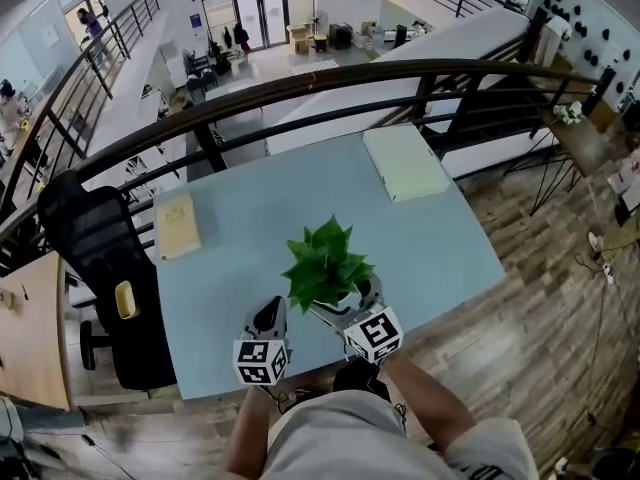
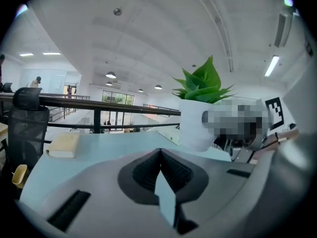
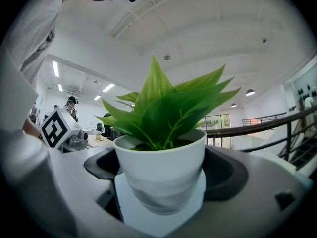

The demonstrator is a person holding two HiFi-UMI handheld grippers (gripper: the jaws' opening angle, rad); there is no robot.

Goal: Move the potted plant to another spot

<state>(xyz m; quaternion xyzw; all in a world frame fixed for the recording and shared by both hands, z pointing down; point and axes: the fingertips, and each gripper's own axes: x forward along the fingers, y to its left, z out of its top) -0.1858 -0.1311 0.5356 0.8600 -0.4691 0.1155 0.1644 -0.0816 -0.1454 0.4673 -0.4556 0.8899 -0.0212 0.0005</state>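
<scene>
Right tool (image 3: 163,175) grips potted plant (image 3: 166,113); leaves (image 1: 325,258) mostly hide pot (image 1: 337,311) from above

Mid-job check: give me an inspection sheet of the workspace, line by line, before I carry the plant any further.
Surface: light blue table, no spills seen.
Job's things: potted plant, upright in a white pot, near the table's front edge.
Clutter: tan book at the left side; pale flat pad at the far right corner.
Grippers: right gripper has its fingers closed on the pot; left gripper has its fingers together, empty, beside the plant.
Cables: nothing seen on the table.
Surroundings: black office chair left of the table; railing behind it; wood floor to the right.
</scene>
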